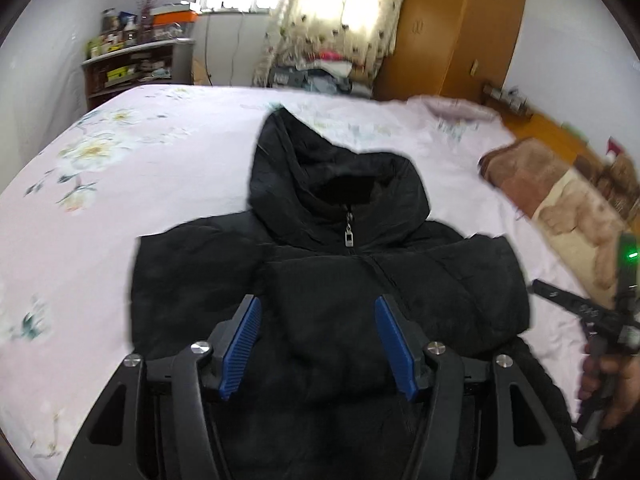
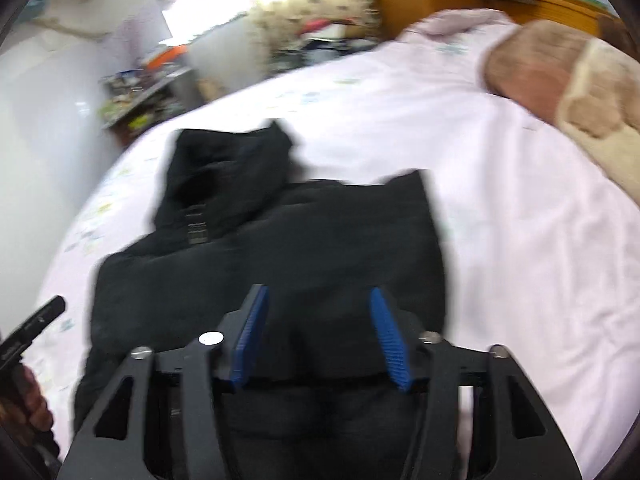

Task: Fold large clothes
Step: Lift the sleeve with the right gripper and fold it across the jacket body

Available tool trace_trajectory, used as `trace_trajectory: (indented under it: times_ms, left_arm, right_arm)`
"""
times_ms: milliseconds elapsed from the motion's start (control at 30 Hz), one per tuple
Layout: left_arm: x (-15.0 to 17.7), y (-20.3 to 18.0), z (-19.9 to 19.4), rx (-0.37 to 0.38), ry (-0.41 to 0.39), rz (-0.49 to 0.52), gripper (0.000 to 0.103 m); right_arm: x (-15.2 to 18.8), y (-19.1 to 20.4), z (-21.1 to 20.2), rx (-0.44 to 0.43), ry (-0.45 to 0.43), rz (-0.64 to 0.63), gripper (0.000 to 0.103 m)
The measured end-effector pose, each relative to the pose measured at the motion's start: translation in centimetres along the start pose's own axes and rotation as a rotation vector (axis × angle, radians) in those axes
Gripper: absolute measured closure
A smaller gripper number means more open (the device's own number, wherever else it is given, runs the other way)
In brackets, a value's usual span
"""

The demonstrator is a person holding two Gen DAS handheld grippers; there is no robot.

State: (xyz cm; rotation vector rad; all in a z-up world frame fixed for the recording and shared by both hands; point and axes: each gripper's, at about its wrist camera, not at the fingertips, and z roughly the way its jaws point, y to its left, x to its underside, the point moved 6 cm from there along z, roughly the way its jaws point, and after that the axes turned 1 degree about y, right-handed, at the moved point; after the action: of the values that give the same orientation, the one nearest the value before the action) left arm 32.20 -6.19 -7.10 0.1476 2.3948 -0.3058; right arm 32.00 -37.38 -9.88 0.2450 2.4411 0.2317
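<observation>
- The black hooded jacket (image 1: pixel 332 280) lay front-up on the bed (image 1: pixel 120 208), zipped to the collar, its hood (image 1: pixel 320 168) spread flat toward the far side.
- Both sleeves looked already folded in across the chest, since the body made a compact block; I judged the side folds done, with the hood and the lengthwise fold still left.
- The left gripper (image 1: pixel 318 344) hovered over the lower chest, its blue fingers (image 1: pixel 242 348) standing about half apart with nothing pinched between them.
- The right gripper (image 2: pixel 320 336) hung over the jacket's lower right part, fingers (image 2: pixel 390 344) likewise parted and empty; that view was blurred, so whether the tips brushed the cloth I could not tell.
- A hand (image 1: pixel 608 384) showed at the edge of the left view, gripping the other tool's handle.
- As for containers, none sat on the bed. A cluttered shelf unit (image 1: pixel 136 64) stood by the far wall, its contents too small to name.
- A brown blanket (image 1: pixel 560 200) lay bunched at the bed's right side, well apart from the jacket.
</observation>
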Motion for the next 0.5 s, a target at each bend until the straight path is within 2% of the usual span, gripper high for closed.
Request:
trace_trajectory:
  times_ms: [33, 67, 133, 200, 267, 400, 500]
  left_arm:
    - [0.1, -0.5, 1.6, -0.008, 0.019, 0.015, 0.055]
    - [0.5, -0.7, 3.7, -0.036, 0.053, 0.033, 0.057]
    - [2.1, -0.1, 7.0, -0.083, 0.126, 0.031, 0.057]
    - [3.5, 0.7, 9.2, -0.111, 0.134, 0.05, 0.054]
    - [4.2, 0.6, 9.7, -0.12, 0.119, 0.075, 0.054]
    - [4.2, 0.8, 10.1, -0.114, 0.115, 0.067, 0.054]
    - [3.5, 0.4, 9.2, -0.132, 0.135, 0.083, 0.054]
  right_arm:
    - [-0.2, -0.5, 0.6, 0.01, 0.005, 0.006, 0.064]
    - [-0.3, -0.9, 1.1, 0.019, 0.009, 0.001, 0.064]
    - [0.0, -1.2, 3.6, 0.058, 0.037, -0.044, 0.064]
    - [1.5, -1.6, 6.2, 0.081, 0.106, -0.081, 0.065]
    - [2.9, -1.9, 8.3, 0.103, 0.127, -0.101, 0.065]
    - [3.0, -1.3, 8.5, 0.152, 0.115, -0.131, 0.065]
    - [2.3, -1.8, 7.6, 0.141, 0.129, -0.11, 0.065]
